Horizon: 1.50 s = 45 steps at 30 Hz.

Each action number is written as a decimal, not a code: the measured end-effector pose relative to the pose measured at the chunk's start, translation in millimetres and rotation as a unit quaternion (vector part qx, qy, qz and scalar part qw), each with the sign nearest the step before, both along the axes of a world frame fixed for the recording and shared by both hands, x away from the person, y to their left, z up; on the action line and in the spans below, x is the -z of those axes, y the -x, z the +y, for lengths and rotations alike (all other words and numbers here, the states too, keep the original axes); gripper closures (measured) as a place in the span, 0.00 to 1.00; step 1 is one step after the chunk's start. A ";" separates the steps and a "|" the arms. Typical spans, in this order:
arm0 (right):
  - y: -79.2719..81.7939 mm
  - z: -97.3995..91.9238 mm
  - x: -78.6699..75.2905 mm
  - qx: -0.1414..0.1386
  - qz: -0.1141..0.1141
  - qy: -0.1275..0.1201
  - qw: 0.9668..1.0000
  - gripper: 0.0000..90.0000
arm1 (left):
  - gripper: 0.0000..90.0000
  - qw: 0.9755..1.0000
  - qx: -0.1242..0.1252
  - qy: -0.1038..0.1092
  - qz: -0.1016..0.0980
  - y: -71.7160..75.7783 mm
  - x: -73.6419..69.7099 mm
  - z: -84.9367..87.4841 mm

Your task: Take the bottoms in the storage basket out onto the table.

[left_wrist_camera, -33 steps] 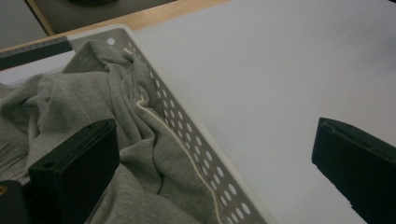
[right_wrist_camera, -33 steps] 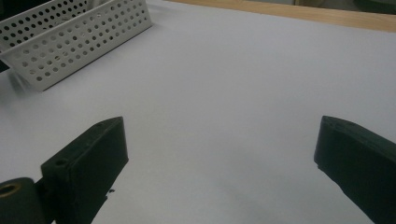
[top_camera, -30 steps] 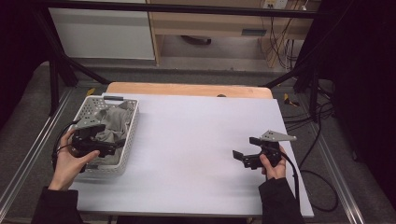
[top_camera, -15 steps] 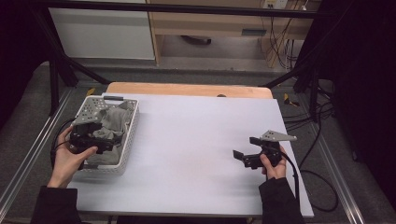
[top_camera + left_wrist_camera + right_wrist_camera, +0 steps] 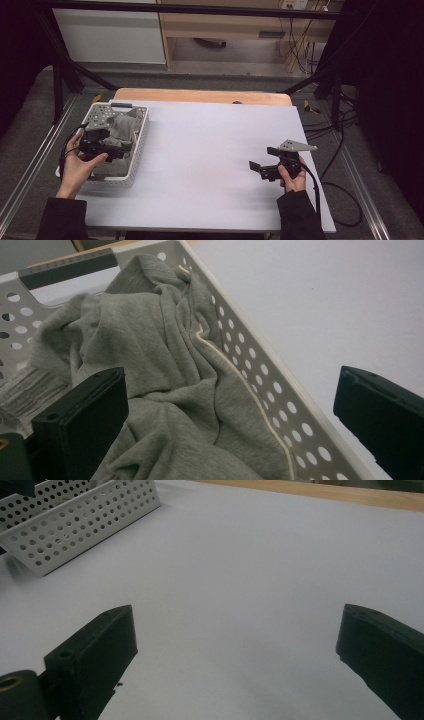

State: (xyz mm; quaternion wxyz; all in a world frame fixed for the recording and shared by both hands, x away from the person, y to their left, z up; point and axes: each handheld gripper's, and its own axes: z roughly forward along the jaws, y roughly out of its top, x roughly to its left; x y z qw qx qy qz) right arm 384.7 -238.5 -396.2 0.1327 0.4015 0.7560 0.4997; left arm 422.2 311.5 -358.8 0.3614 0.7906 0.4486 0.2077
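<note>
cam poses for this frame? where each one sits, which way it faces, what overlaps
High view: above the person's side, facing forward and down on the table; both forearms, left gripper, right gripper.
Left gripper view: over the basket, facing the grey garment; open fingers.
Right gripper view: low, facing across the table; open fingers.
Shared: basket.

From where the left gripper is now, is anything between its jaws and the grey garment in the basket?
Nothing visible. The left gripper is open just above the grey garment in the white basket. One jaw is over the cloth, the other out past the basket's perforated wall, which runs between them.
</note>
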 end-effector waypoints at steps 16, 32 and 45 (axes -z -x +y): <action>-1.1 1.1 2.7 0.003 0.003 0.005 1.000 0.04 | 0.01 1.000 -0.019 0.012 0.010 -17.6 -1.3 11.2; -1.2 1.4 3.2 0.003 0.005 0.007 1.000 0.04 | 0.02 0.997 -0.029 -0.042 0.055 -34.6 24.2 17.1; -1.6 2.6 4.4 0.004 0.009 0.011 1.000 0.04 | 0.03 0.995 -0.031 -0.070 0.072 -45.2 38.9 16.2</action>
